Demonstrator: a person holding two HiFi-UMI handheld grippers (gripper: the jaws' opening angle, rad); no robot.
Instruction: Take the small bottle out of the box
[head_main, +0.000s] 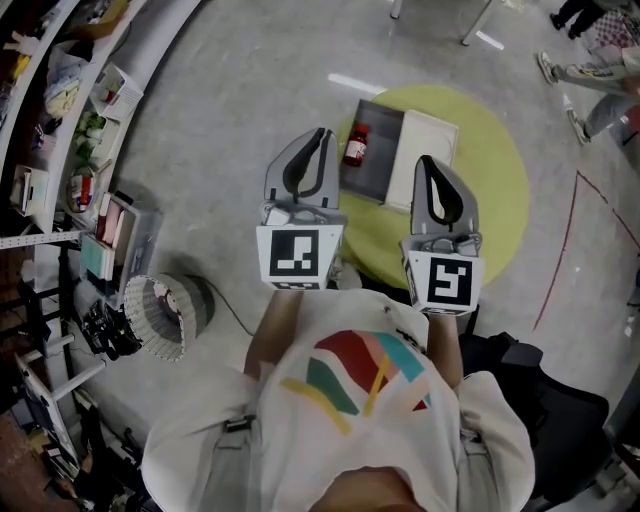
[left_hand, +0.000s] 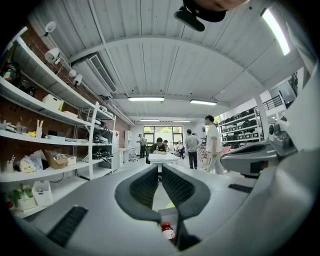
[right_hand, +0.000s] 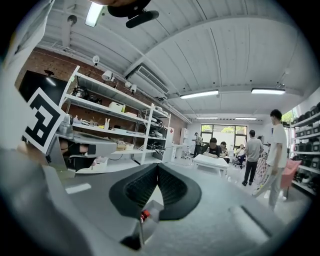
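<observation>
Where the head view looks down, the small bottle is seen inside the grey box. In the left gripper view the left claw is pressed together, empty; in the right gripper view, so is the right claw.

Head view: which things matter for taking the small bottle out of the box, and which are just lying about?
For the job: small bottle; grey box holding it; left gripper and right gripper, both with jaws shut and empty.

Lying about: yellow mat under the box; white panel beside it; shelves.
</observation>
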